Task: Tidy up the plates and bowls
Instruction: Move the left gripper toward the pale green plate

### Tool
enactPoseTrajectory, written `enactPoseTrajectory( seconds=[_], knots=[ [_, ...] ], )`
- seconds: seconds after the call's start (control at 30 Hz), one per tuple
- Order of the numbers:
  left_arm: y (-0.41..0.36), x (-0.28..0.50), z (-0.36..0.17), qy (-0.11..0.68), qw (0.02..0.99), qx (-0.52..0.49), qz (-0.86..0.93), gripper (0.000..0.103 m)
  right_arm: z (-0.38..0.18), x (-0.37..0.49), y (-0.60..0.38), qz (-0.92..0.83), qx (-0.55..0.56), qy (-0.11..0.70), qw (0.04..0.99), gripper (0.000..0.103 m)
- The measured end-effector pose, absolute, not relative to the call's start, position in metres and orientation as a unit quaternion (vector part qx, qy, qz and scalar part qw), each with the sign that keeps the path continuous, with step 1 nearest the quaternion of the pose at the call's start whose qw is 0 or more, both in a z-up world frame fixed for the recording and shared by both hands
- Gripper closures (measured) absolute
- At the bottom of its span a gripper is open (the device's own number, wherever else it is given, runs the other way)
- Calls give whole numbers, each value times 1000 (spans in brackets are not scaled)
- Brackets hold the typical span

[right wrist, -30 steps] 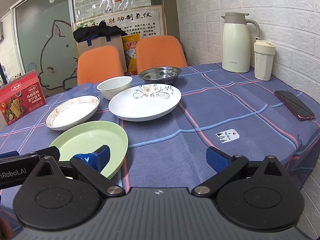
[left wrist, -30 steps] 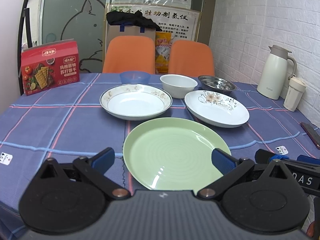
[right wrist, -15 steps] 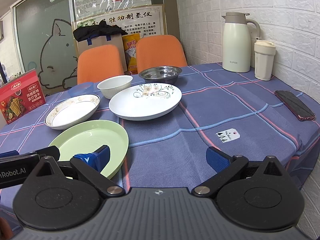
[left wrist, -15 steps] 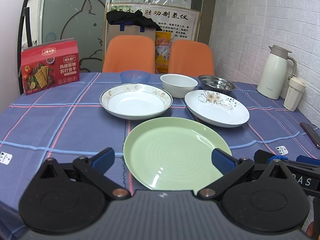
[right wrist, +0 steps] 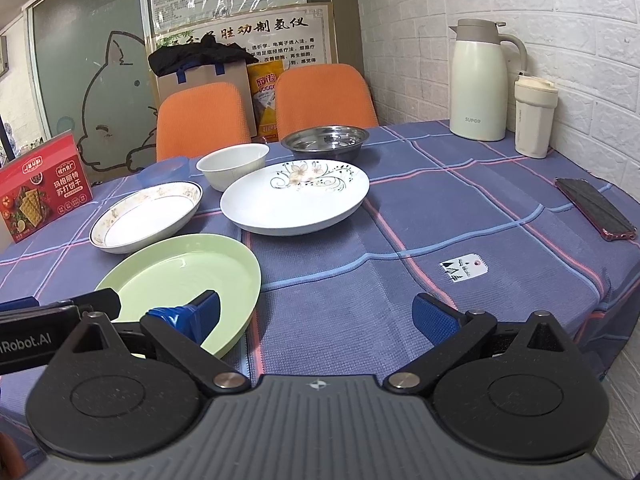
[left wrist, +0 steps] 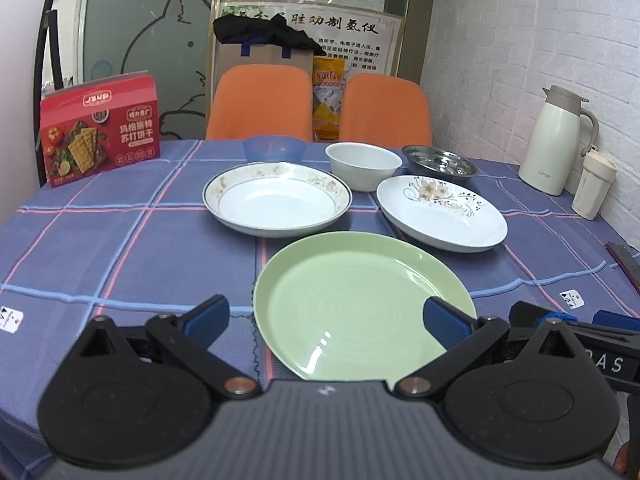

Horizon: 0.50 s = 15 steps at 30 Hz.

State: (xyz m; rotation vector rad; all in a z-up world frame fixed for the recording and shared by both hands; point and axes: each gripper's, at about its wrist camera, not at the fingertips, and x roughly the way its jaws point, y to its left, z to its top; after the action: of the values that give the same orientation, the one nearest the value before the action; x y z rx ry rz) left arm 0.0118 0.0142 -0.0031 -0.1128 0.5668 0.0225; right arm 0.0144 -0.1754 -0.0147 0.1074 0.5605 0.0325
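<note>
Left wrist view
Left gripper [left wrist: 326, 318]: black two-finger tool with blue pads, jaws spread wide, holding nothing; it hovers low over the near edge of the table.
Round pale green plate [left wrist: 360, 308]: flat on the blue checked tablecloth [left wrist: 120, 248], directly ahead, its near part lying between the two fingers without touching either as far as can be seen.
Gold-rimmed white deep plate [left wrist: 276, 204]: beyond the green plate, slightly left, just apart from it.
White plate with a flower pattern [left wrist: 442, 212]: beyond the green plate to the right, near the deep plate.
White ceramic bowl [left wrist: 363, 165]: behind the two white plates, between them.
Translucent blue plastic bowl [left wrist: 274, 149]: far side, left of the white bowl.
Shiny steel bowl [left wrist: 439, 160]: far side, right of the white bowl.
Right gripper [left wrist: 576, 320]: its black body enters at the lower right, beside the green plate.

Right wrist view
Right gripper [right wrist: 316, 312]: jaws wide apart, gripping nothing; the left finger hangs over the right rim of the green plate [right wrist: 180, 272], the right finger over bare cloth.
Left gripper [right wrist: 60, 312]: its black body shows at the left edge, by the green plate's near rim.
Flower plate [right wrist: 294, 198]: middle of the table, beyond the green plate.
Deep plate [right wrist: 146, 216]: left of the flower plate.
White bowl [right wrist: 233, 166], steel bowl [right wrist: 325, 142], blue bowl [right wrist: 163, 170]: lined along the far side.
Cream thermos jug [right wrist: 480, 80] and cream lidded tumbler [right wrist: 534, 118]: by the brick wall, well apart from the dishes.
Dark phone [right wrist: 594, 208]: on the right of the cloth.
</note>
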Motion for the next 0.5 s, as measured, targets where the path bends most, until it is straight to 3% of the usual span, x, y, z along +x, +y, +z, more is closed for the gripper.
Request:
enactPoseTrajectory(
  seconds=[0.5],
  knots=[
    [42, 46, 0, 305, 949, -64, 45, 0, -9, 53, -158, 28, 39, 305, 951, 13]
  ],
)
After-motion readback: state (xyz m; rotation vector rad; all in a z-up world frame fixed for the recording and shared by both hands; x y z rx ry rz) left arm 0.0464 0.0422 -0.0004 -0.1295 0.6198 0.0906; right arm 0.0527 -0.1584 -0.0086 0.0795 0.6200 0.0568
